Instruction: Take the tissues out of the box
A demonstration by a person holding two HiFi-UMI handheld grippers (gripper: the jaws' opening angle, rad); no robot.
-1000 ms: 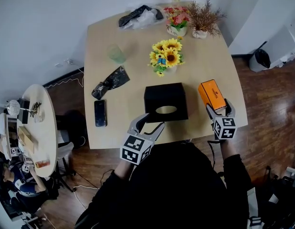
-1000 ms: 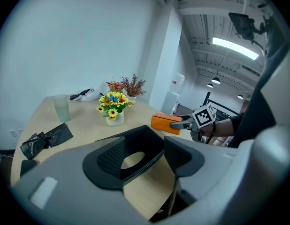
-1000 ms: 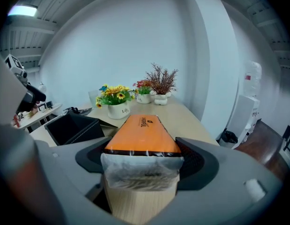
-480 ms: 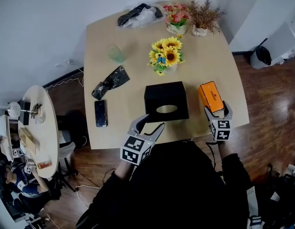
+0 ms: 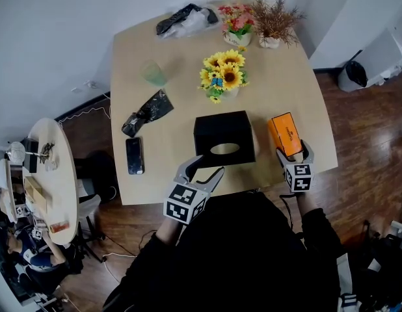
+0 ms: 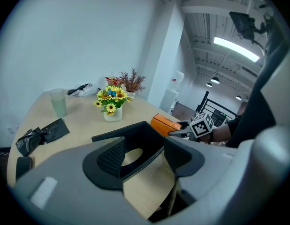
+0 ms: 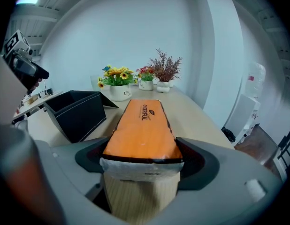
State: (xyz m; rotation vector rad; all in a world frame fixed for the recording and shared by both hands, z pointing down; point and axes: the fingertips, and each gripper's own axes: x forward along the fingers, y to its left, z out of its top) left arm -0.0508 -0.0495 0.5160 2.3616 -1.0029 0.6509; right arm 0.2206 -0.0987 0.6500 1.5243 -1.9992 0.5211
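A black tissue box [image 5: 224, 130] with an oval slot on top stands near the table's front edge; it also shows in the right gripper view as the black box [image 7: 74, 109]. My left gripper [image 5: 202, 165] is open at the box's near left corner, and the box [image 6: 133, 134] fills the gap ahead of its jaws. An orange tissue pack [image 5: 283, 130] lies to the right of the box. My right gripper [image 5: 294, 149] is shut on the near end of that pack [image 7: 140, 125], a pad on each side.
On the wooden table [image 5: 285, 77] stand a sunflower vase [image 5: 224, 77], a green cup [image 5: 153, 73], pink flowers [image 5: 237, 21] and a dried plant [image 5: 274, 19]. A phone [image 5: 134, 155] and a black plastic bag [image 5: 147, 112] lie to the left.
My right gripper has shifted slightly left and toward me, with the orange pack between its jaws. The left gripper and the black box stay as they were.
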